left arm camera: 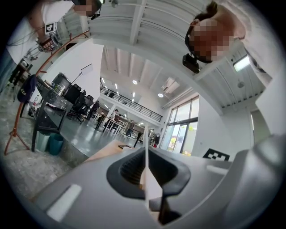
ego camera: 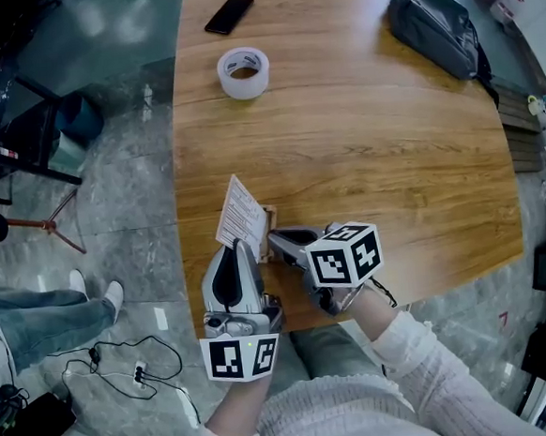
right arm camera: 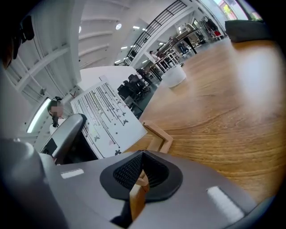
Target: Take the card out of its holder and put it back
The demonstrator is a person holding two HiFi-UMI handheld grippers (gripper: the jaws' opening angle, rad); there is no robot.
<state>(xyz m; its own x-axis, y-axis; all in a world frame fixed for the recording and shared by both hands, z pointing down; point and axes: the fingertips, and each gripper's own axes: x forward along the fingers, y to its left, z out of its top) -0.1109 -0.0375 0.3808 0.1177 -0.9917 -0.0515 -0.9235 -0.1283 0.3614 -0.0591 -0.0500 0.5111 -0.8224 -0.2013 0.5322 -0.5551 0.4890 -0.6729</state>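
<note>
left gripper (ego camera: pixel 241 248): pinching the card (ego camera: pixel 242 210) | right gripper (ego camera: pixel 275 240): clamped on the wooden holder (right arm camera: pixel 160 135) | card: tilted, just beside holder; table (ego camera: pixel 371 148) beneath

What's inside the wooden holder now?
Visible part of the holder shows only bare wood. The card, in the left hand-held gripper, stands beside it. The right hand-held gripper covers the rest.

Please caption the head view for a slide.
Left gripper holds the card, right gripper the holder, on a table.

- Bright, even indoor light; ceiling lamps (left arm camera: pixel 135 82) glare above the fingers (left arm camera: pixel 129 170).
- Strong fisheye bending and dark corners at edges; fingers nearest the lens look soft.
</note>
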